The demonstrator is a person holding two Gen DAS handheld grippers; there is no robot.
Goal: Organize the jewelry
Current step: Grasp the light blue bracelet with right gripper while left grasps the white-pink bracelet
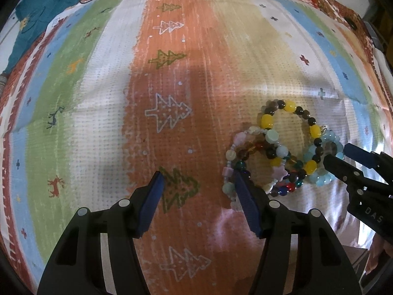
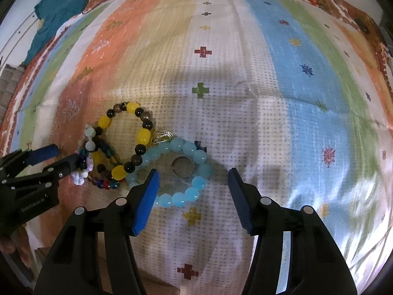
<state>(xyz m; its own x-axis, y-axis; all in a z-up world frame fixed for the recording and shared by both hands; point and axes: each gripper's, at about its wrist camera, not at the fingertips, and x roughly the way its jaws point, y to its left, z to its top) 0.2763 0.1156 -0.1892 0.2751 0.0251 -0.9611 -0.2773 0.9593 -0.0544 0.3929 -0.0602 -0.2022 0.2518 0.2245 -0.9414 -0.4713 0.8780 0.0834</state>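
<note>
approaching the heap: both tools stood open, empty, the right tool [image 2: 192,180] over the blue bracelet [image 2: 183,169], the left tool [image 1: 199,184] beside tangled bracelets [image 1: 275,152] on the cloth [image 2: 245,73]. sorting unstarted; next move likely needs one strand isolated.

The cloth [image 1: 196,73] is striped in orange, green, white, tan and blue, and is printed with small trees, deer and crosses. Ahead of the left gripper [image 1: 199,184], black with blue pads, a bracelet [image 1: 289,107] of yellow, black and brown beads is seen. A mixed bracelet [image 1: 245,152] of pale pink, mint, amber, red and dark green beads lies against its right pad. Between the jaws of the right gripper [image 2: 194,179] a pale blue bracelet [image 2: 186,196] is seen, with a silvery ring [image 2: 183,168] inside. Far to the left, teal fabric [image 2: 61,7] is visible.
</note>
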